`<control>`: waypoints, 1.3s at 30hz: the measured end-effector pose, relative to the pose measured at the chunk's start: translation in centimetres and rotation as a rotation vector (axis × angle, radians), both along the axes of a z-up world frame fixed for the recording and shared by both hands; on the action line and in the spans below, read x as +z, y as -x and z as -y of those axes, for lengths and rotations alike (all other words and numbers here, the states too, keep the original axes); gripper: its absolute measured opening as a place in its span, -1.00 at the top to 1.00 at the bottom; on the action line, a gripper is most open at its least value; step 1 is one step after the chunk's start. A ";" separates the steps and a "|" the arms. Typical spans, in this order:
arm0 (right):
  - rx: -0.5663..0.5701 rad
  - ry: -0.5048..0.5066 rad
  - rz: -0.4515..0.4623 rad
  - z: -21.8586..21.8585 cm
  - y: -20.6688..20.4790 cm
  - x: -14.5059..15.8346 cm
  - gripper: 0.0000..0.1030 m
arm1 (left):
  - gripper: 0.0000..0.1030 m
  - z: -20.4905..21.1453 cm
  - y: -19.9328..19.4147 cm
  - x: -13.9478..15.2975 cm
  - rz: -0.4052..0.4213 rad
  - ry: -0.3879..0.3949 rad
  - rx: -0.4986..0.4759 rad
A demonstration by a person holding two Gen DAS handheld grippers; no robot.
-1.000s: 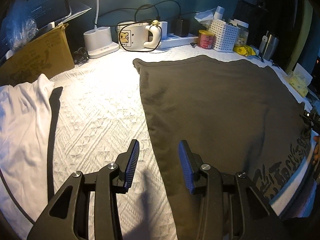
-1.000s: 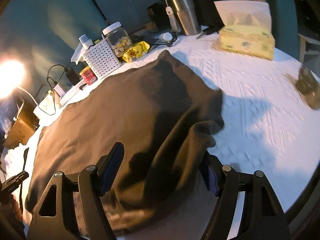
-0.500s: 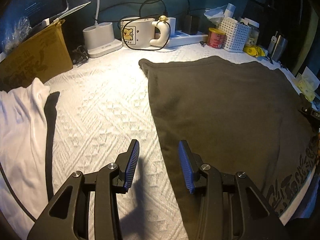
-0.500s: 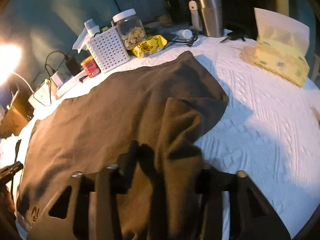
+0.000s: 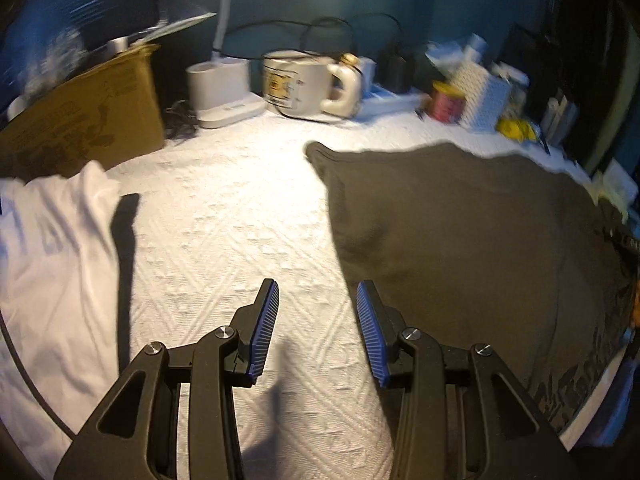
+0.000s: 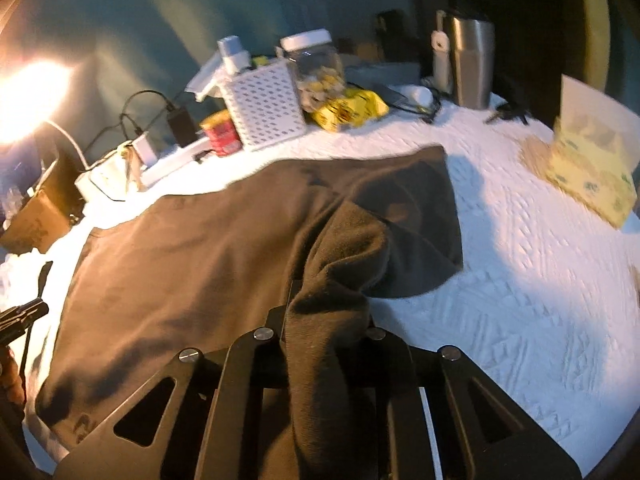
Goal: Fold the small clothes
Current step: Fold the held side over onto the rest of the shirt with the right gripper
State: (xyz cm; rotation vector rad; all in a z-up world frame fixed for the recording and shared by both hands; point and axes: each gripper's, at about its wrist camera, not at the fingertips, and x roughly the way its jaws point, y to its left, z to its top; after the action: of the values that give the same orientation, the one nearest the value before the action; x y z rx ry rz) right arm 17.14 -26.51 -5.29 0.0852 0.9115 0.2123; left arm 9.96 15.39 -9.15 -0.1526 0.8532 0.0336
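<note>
Containers along the far edge of the surface [image 5: 240, 216]: a white perforated basket [image 6: 264, 108] holds a white bottle; the rest of its contents cannot be made out. Beside it, a clear jar [image 6: 316, 64] with a white lid holds pale, lumpy pieces, unidentifiable. A steel tumbler [image 6: 470, 62] stands farther right; its interior is not visible. A cardboard box [image 5: 84, 120] sits at the left, contents blurred. A yellow tissue box [image 6: 592, 168] shows a sheet protruding upward.

Both views are motion-blurred. The print near the dark garment's [image 5: 460, 240] lower hem is illegible. A white garment [image 5: 52, 264] is cut off at the left frame edge.

Left tongs [image 5: 316, 332]: partly open, released, nothing between the blue pads, hovering over bare surface just left of the dark garment's edge.

Right tongs [image 6: 326, 320]: jaws closing, clenched on a bunched fold of the dark garment, which hides the pads. The garment otherwise lies spread flat across the surface centre, its right portion lifted and folded over.
</note>
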 end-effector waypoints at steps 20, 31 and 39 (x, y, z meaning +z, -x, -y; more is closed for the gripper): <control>0.243 0.018 0.033 -12.4 1.9 3.0 0.77 | 0.22 -3.1 3.5 0.1 0.047 0.114 0.008; 0.363 0.074 0.000 -18.6 3.9 1.3 0.77 | 0.22 -4.8 5.2 -0.2 0.054 0.129 0.027; 0.464 0.162 -0.056 -21.8 5.5 -0.4 0.76 | 0.22 -5.4 6.0 -0.3 0.065 0.139 0.040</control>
State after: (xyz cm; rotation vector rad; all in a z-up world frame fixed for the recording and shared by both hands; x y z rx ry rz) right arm 11.64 -4.74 -5.67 -0.2753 0.9925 0.5674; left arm 3.95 20.74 -9.46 -0.2996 0.7875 0.0067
